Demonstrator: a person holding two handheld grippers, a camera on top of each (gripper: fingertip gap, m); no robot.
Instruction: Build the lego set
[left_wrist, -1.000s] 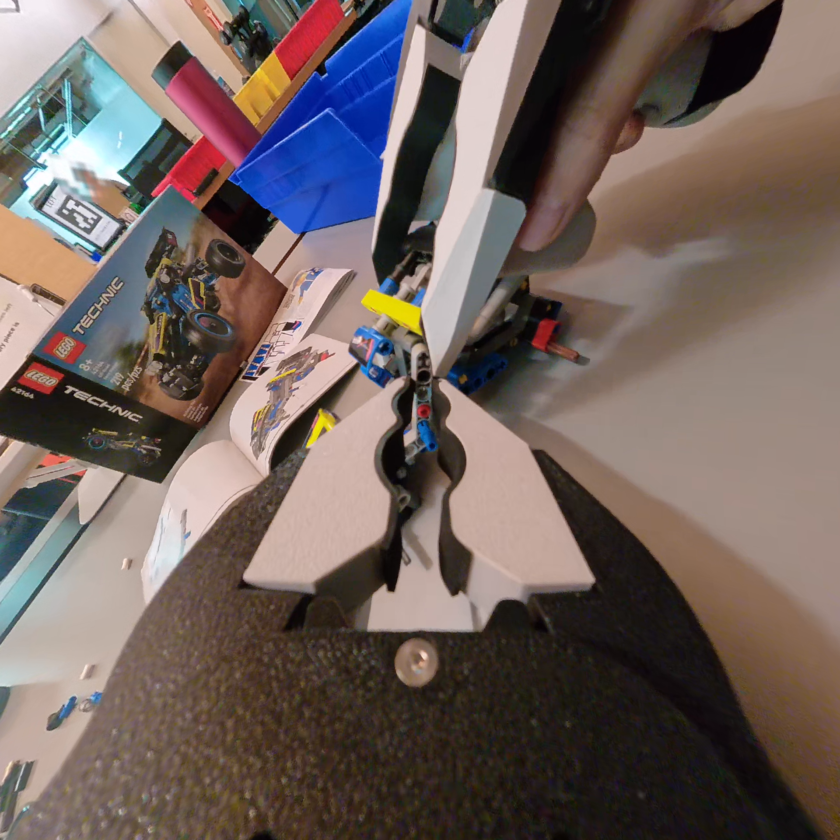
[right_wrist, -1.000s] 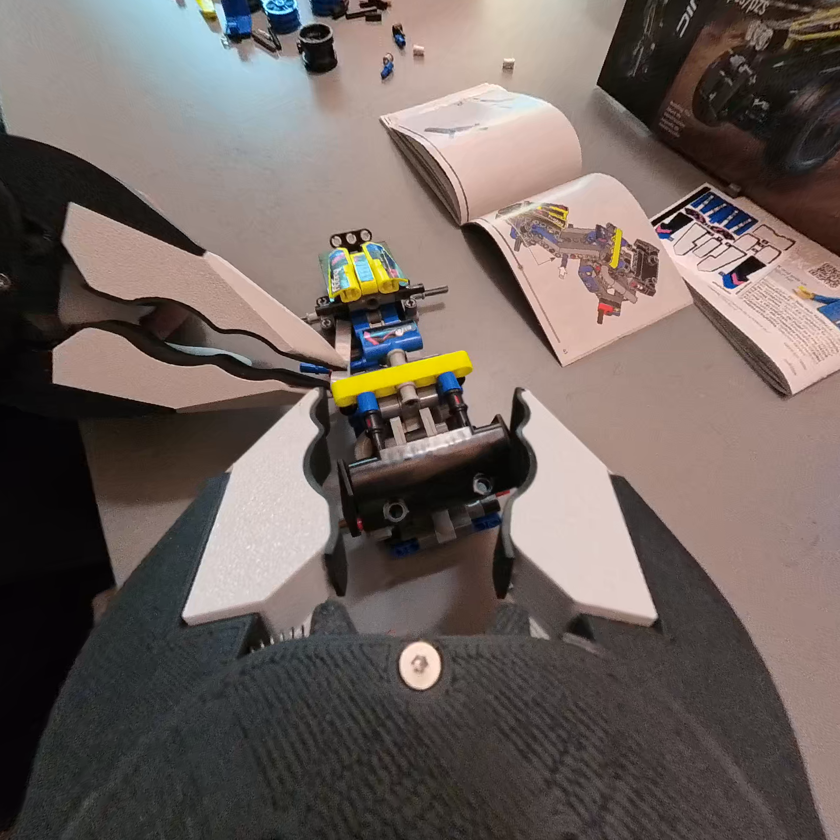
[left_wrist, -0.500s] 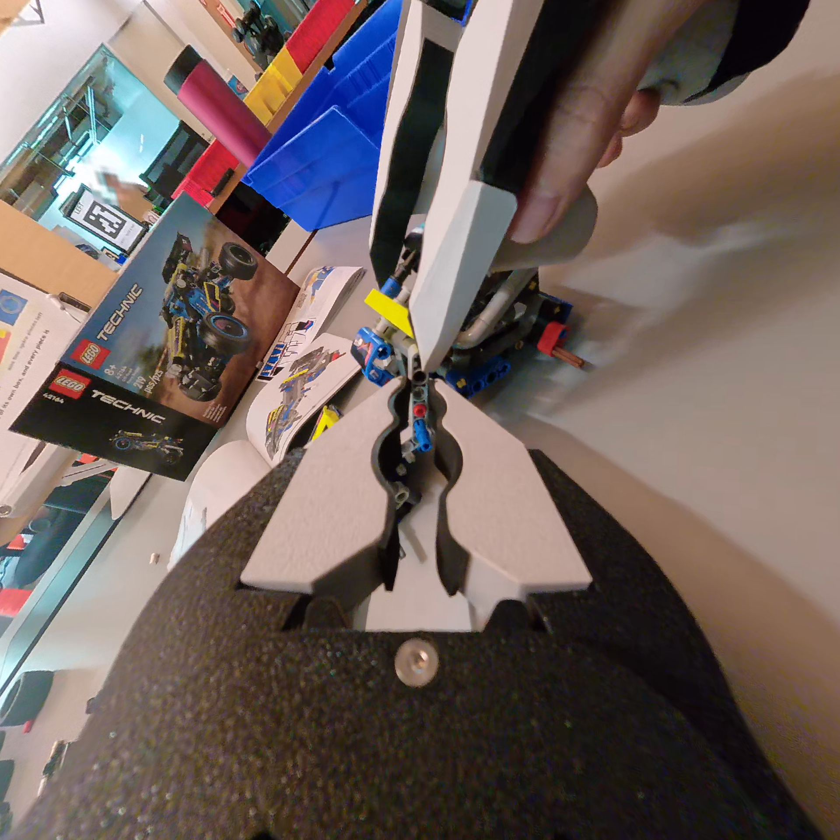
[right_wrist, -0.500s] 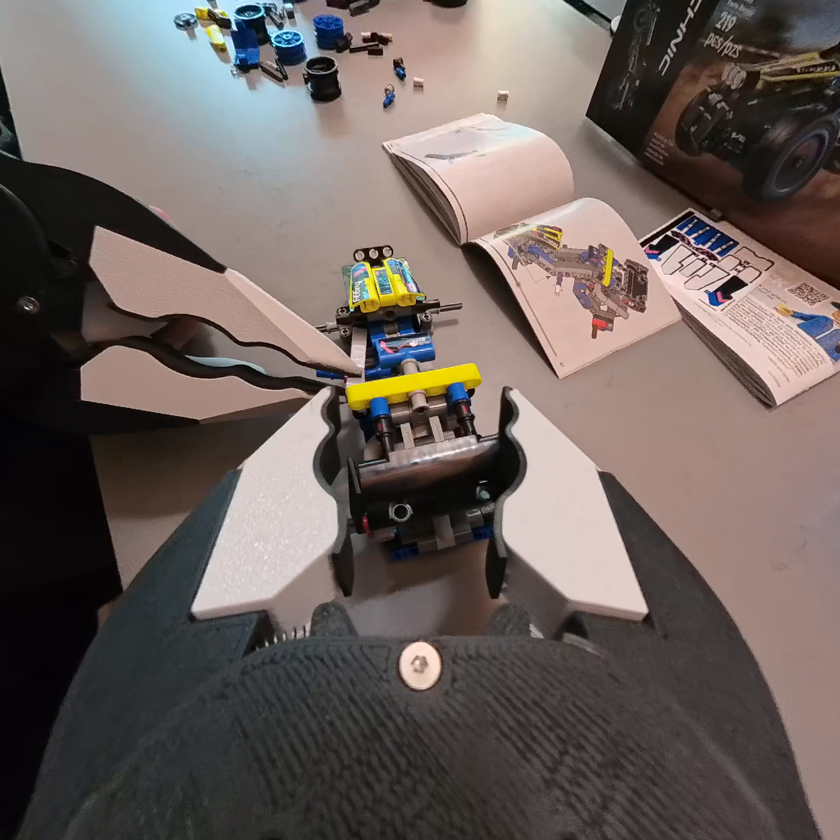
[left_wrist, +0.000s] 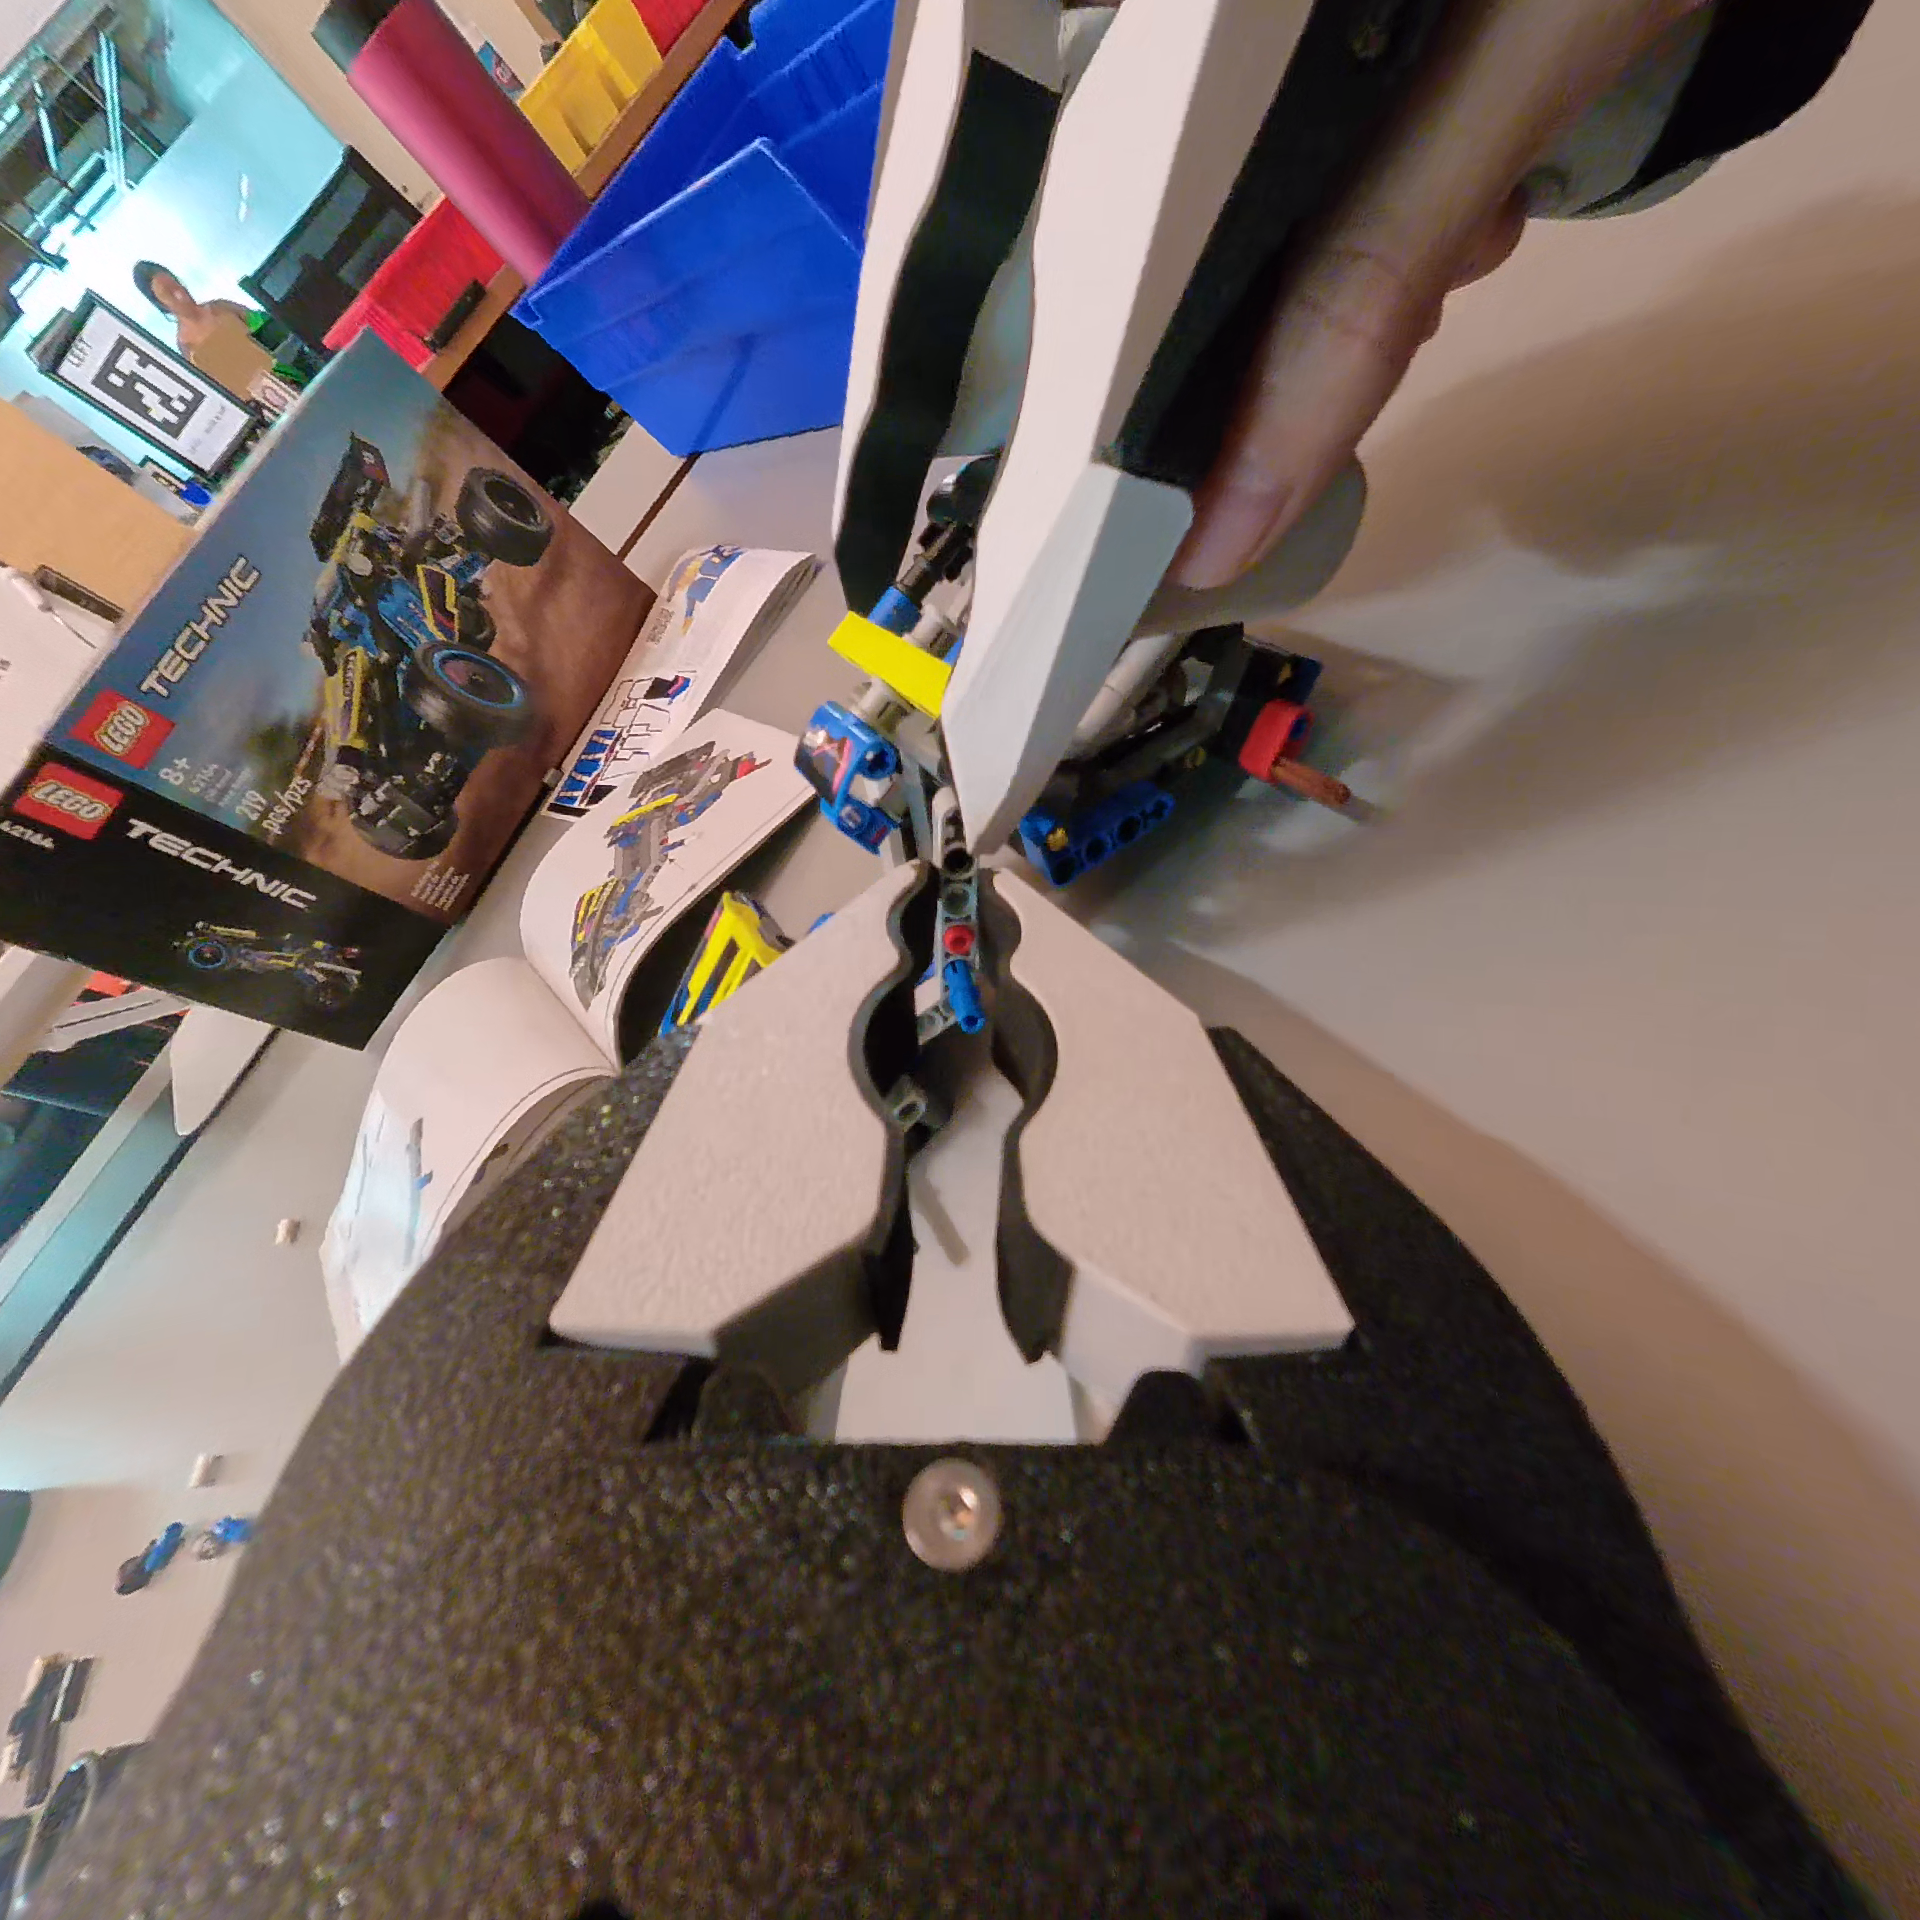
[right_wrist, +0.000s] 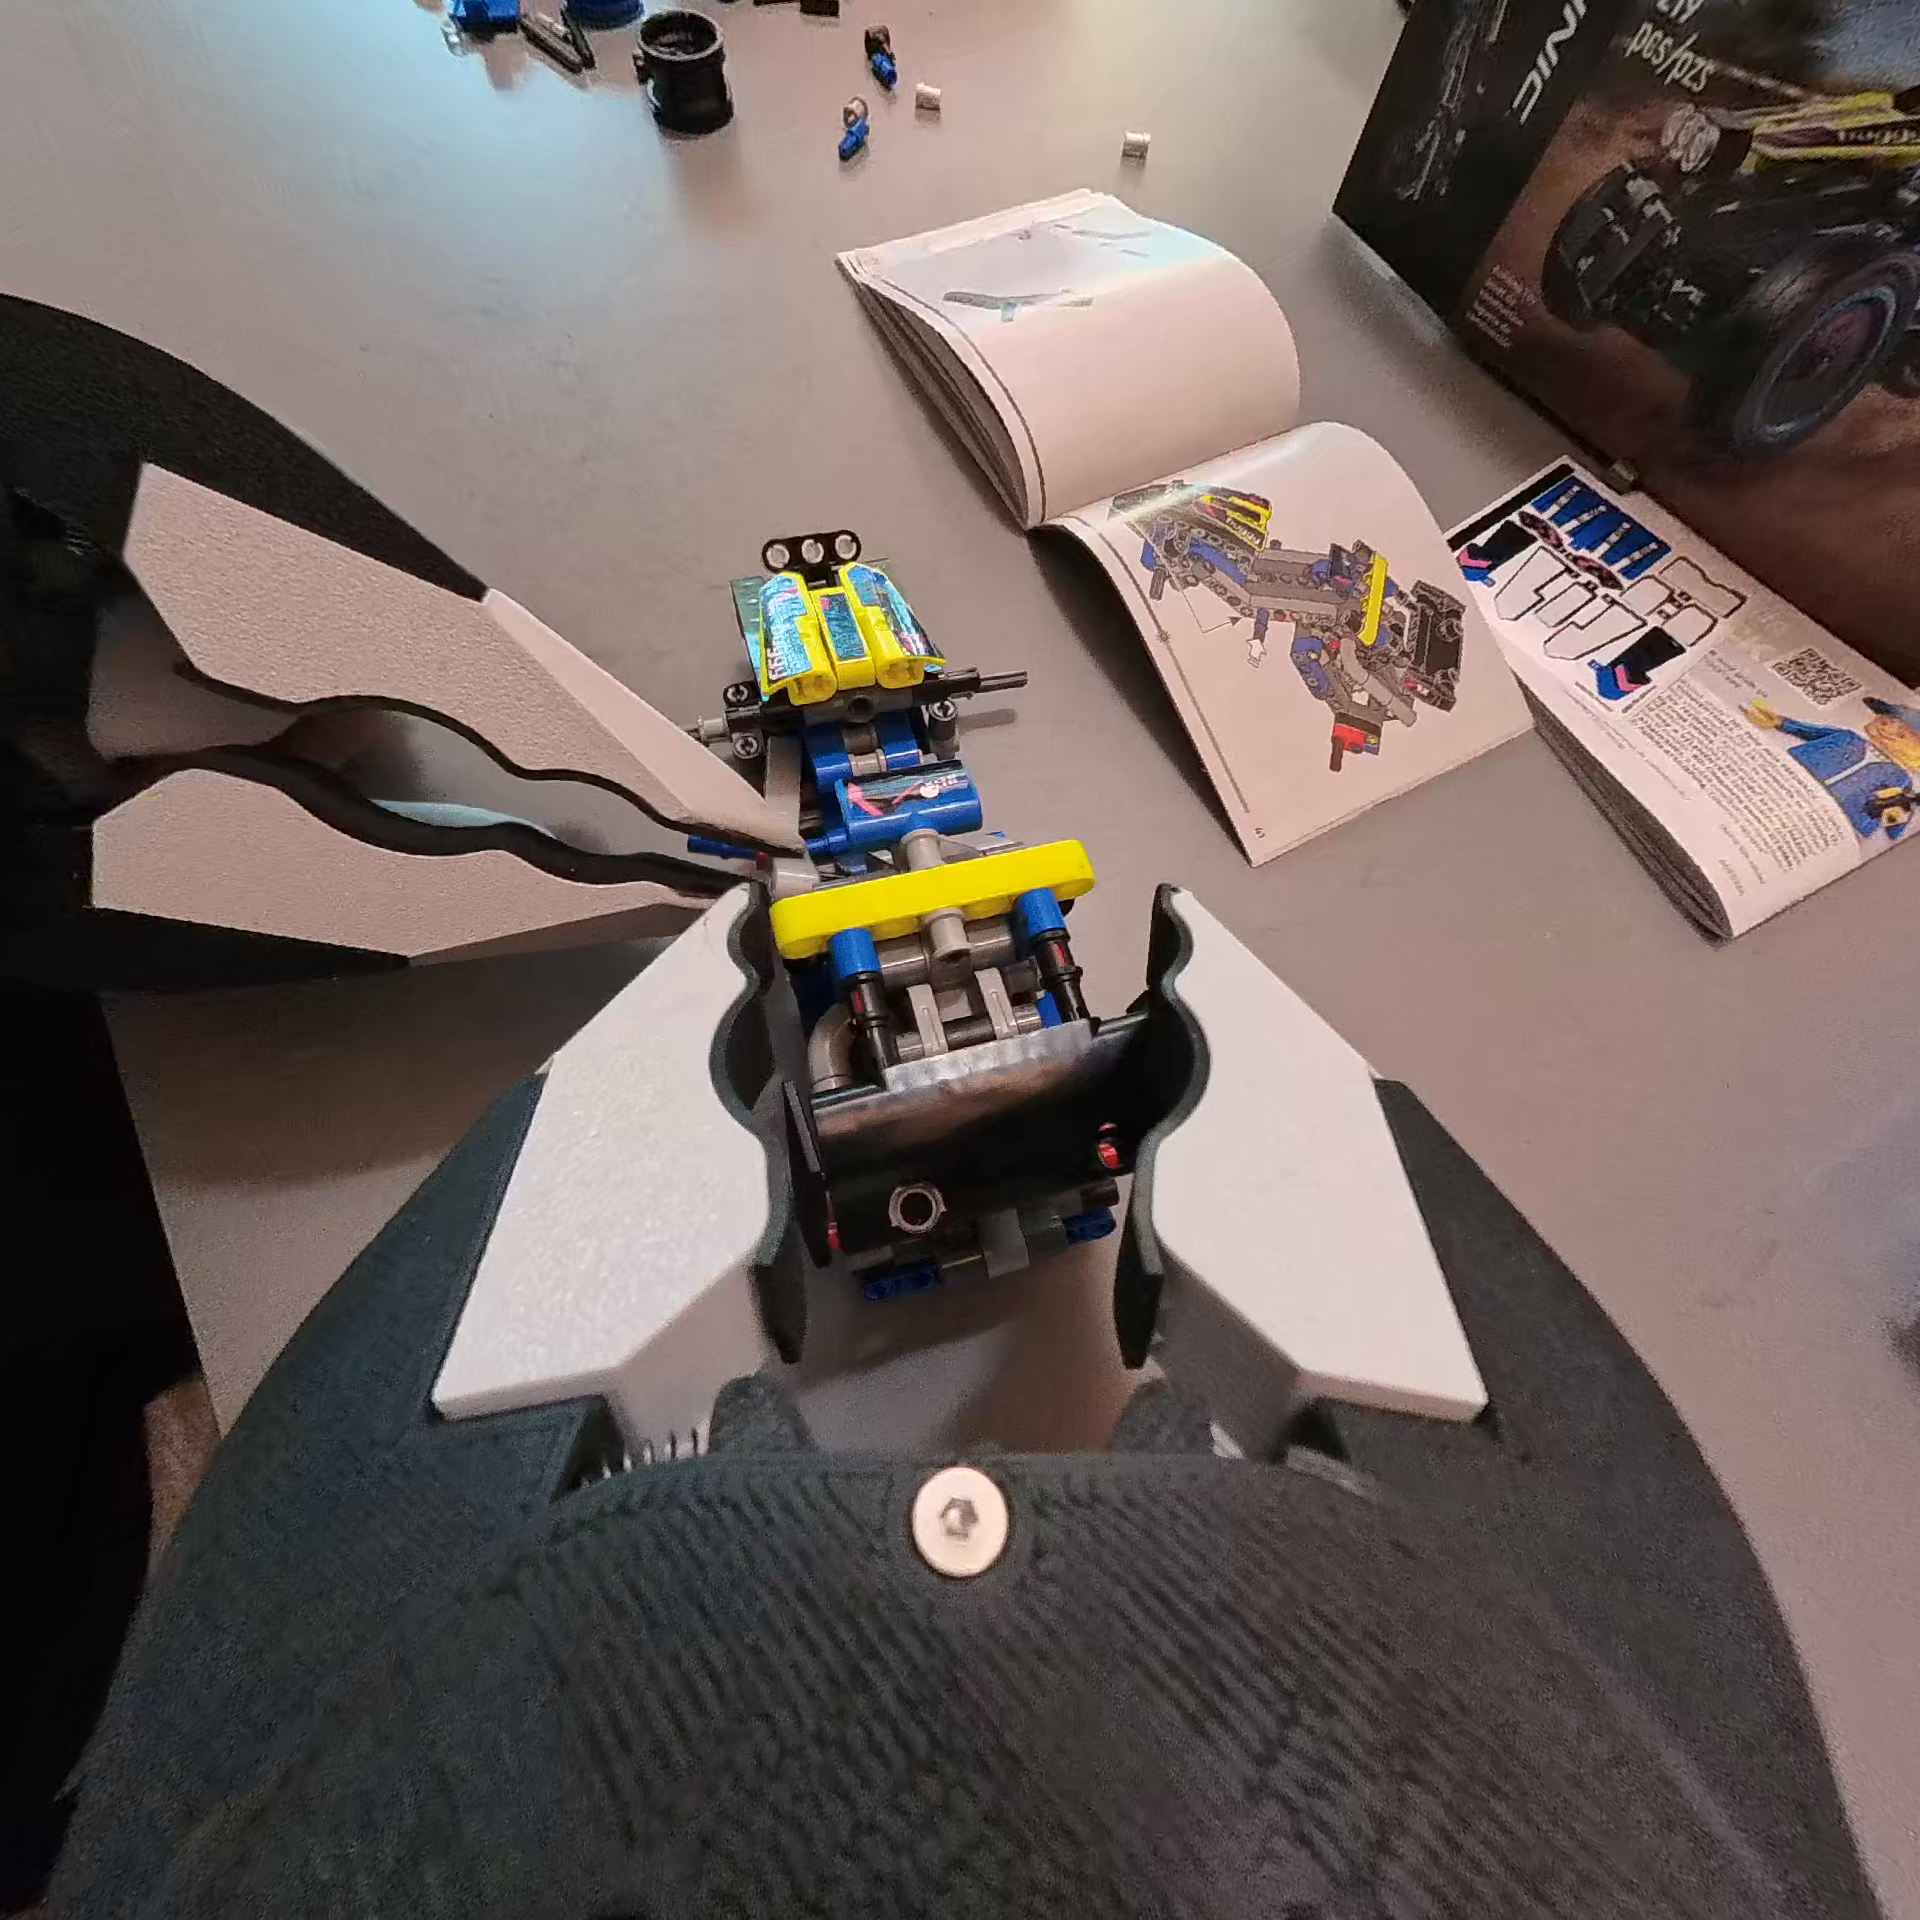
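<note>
While the toy car chassis (right_wrist: 925, 935) sits on the grey table (right_wrist: 416, 364), the right gripper (right_wrist: 961, 1049) clamps its black rear block and the left gripper (left_wrist: 961, 935) pinches a thin grey beam (left_wrist: 958, 940) at its side. Twisting could snap that beam loose. Bare tabletop lies left; the open booklet (right_wrist: 1195, 468) crowds the right.

Each gripper is built on a broad, rounded black body with a coarse, grainy surface, and a single silver screw (left_wrist: 951, 1524) is set at its middle just behind the fingers. The left gripper (left_wrist: 958, 883) and the right gripper (right_wrist: 961, 909) each carry two flat, pale grey wedge-shaped fingers (right_wrist: 623, 1174) whose wavy inner edges are lined with dark pads. A dark sleeve (left_wrist: 1745, 94) is worn on the arm behind the right gripper.
</note>
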